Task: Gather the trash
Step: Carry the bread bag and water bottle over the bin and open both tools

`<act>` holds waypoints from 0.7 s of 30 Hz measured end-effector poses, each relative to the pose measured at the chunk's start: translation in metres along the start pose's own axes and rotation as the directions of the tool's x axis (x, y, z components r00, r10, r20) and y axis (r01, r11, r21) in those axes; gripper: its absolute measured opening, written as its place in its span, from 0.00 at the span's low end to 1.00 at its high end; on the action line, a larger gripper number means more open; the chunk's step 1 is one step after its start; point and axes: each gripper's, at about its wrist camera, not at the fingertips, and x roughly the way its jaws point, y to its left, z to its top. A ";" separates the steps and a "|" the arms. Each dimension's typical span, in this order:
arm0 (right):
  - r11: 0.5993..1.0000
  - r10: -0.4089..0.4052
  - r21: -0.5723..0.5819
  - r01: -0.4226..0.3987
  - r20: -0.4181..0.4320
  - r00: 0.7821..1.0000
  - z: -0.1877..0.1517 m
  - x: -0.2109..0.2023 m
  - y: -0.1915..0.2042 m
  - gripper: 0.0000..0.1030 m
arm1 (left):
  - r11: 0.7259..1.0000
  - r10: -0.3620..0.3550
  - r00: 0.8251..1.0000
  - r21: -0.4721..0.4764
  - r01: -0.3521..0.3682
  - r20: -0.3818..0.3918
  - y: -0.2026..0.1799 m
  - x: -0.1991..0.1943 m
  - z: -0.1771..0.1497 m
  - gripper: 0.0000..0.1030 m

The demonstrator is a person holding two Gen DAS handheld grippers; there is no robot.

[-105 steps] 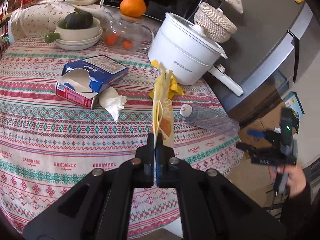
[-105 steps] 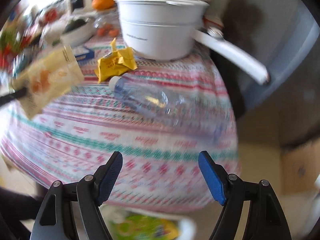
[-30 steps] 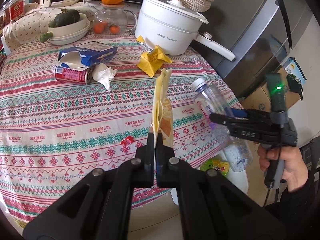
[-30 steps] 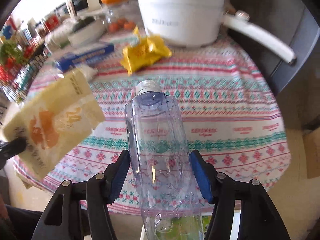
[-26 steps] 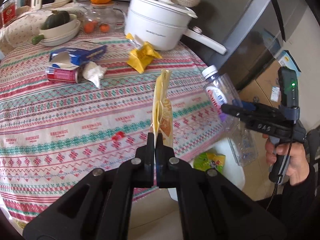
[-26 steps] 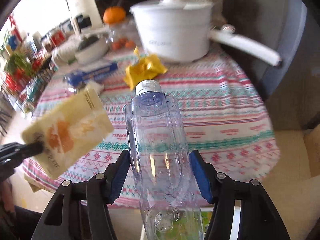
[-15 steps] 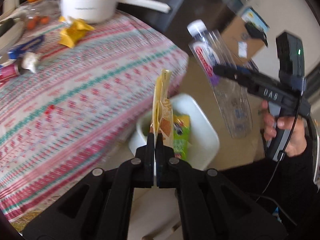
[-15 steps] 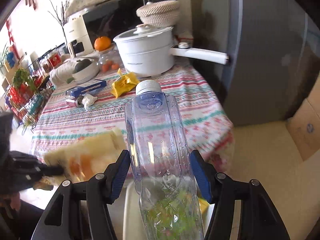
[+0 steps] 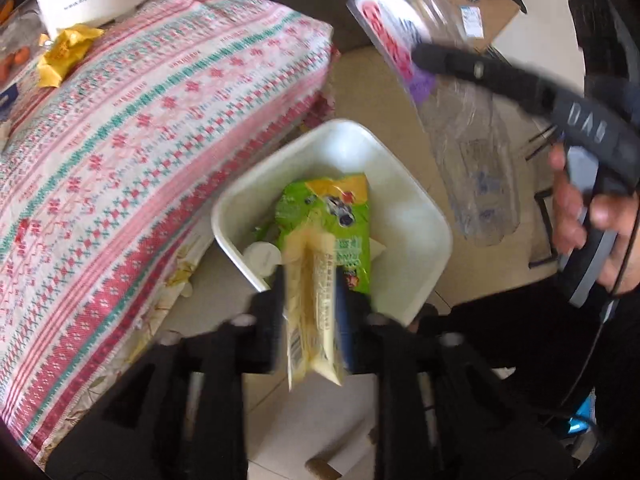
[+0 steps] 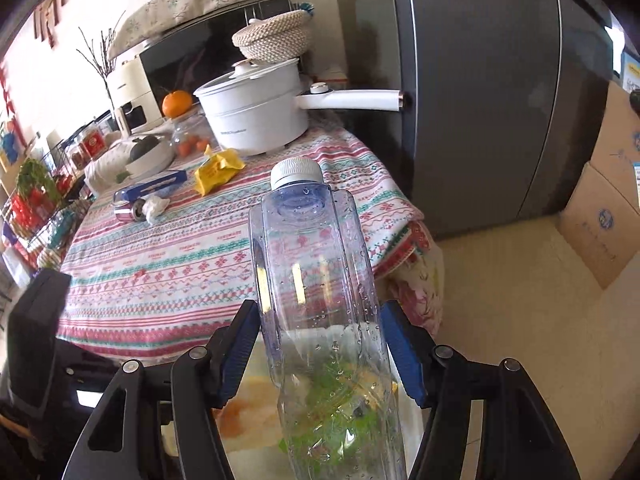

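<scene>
Wrapper (image 9: 314, 312), pale yellow, sits loose between the spread left gripper (image 9: 310, 304) above the white bin (image 9: 416, 216); right gripper (image 10: 320, 344) clamps the clear bottle (image 10: 316, 280)

Left gripper (image 9: 310, 300) jaws parted, right gripper (image 10: 320, 344) jaws clamped, held in right hand (image 9: 592, 220)

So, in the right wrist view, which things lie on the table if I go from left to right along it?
Red can → crumpled tissue → blue box → yellow wrapper → white pot, whose handle reaches out past the table edge.
</scene>
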 end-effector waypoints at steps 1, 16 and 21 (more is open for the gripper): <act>1.000 -0.006 -0.001 0.006 0.007 1.000 -0.002 0.002 -0.001 0.62 | 1.000 0.004 1.000 -0.011 -0.004 0.013 0.003 -0.005 0.000 0.36; 0.995 0.047 -0.091 -0.049 -0.017 0.999 -0.024 0.028 0.022 0.69 | 0.982 0.101 0.987 -0.173 -0.079 0.122 0.080 -0.055 -0.014 0.47; 0.996 0.042 -0.076 -0.043 -0.013 0.999 -0.017 0.025 0.022 0.71 | 0.969 0.136 0.980 -0.227 -0.100 0.149 0.103 -0.072 -0.020 0.59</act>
